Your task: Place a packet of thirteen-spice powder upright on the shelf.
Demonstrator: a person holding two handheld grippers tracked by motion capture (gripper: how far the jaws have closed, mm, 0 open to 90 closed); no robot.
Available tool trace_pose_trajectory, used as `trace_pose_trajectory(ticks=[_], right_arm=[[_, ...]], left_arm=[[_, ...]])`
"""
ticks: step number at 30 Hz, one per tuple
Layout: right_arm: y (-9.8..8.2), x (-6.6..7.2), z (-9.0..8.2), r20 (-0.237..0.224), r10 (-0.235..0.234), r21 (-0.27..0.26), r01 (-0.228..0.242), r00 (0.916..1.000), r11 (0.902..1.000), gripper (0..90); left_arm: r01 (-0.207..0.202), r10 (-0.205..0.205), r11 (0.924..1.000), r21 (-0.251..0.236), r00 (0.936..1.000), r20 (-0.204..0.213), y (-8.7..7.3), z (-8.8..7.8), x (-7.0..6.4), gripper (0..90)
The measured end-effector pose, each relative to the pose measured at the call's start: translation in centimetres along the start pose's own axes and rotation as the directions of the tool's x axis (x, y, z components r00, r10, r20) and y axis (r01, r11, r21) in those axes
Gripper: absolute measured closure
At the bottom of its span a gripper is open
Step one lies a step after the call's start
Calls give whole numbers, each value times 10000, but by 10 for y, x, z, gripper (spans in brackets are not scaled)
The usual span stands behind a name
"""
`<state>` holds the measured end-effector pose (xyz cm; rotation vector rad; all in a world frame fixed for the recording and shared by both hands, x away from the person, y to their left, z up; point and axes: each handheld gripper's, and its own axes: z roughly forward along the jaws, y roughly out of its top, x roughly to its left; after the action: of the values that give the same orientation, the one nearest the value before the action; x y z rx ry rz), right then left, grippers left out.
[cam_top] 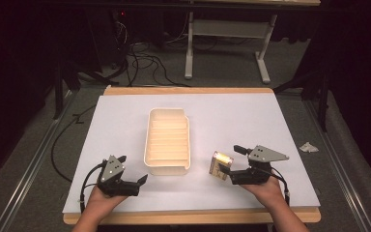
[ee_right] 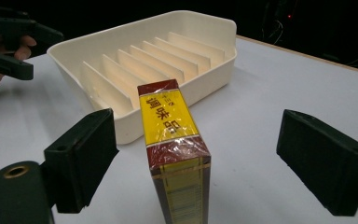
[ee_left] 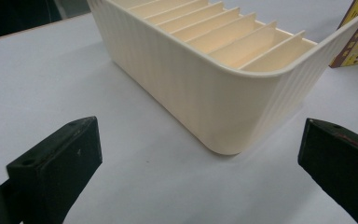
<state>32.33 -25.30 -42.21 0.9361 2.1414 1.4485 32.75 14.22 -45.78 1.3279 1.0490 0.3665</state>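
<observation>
Right gripper point(ee_right: 191, 168) sits low at the near right of the table point(cam_top: 270, 125), jaws wide, with a box point(ee_right: 175, 140) standing on edge between them; neither pad touches it, clear gaps both sides. Box is maroon and yellow, wrapped in clear film, with a barcode on the near face. From the high view the box point(cam_top: 221, 165) stands just right of the tray point(cam_top: 167, 166), near its front right corner, apart from it. Tray is cream, ribbed, with slotted dividers inside, long axis running away from the person, mid-table. Left gripper point(cam_top: 134, 169) rests at the near left, jaws wide with nothing between them, pointed at the tray's near corner point(ee_left: 228, 126) without touching it. White sheet point(cam_top: 125, 116) covers the tabletop. Each gripper is held by one hand.
</observation>
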Motion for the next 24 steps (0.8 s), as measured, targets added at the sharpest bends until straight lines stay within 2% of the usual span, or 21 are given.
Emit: trace_pose_trajectory(ticks=[4, 11, 13, 17, 18, 24], right_arm=[[-4, 1, 3, -128, 33, 211, -30, 9999, 9998, 222], [-7, 1, 6, -359, 269, 388, -255, 9990, 9989, 292], [-9, 1, 9, -480, 334, 590, -306, 9983, 9978, 356], [-9, 0, 10, -657, 410, 573, -372, 9970, 9977, 419], [-9, 0, 10, -784, 392, 588, -346, 9961, 9977, 462], [-10, -1, 10, -1151, 356, 674, -279, 9927, 9973, 542]], left_arm=[[-40, 40, 10000, 50, 10000, 26, -1, 0, 0, 1], [-47, 46, 10000, 73, 10000, 53, -1, 0, -1, 1], [-78, 78, 9999, 103, 10000, 54, -1, 0, -1, 1], [-121, 120, 9998, 137, 9999, 88, -2, 1, -1, 1], [-134, 133, 9998, 136, 9999, 91, -2, 1, -1, 1], [-124, 123, 9998, 129, 9999, 107, -1, 0, -1, 1]])
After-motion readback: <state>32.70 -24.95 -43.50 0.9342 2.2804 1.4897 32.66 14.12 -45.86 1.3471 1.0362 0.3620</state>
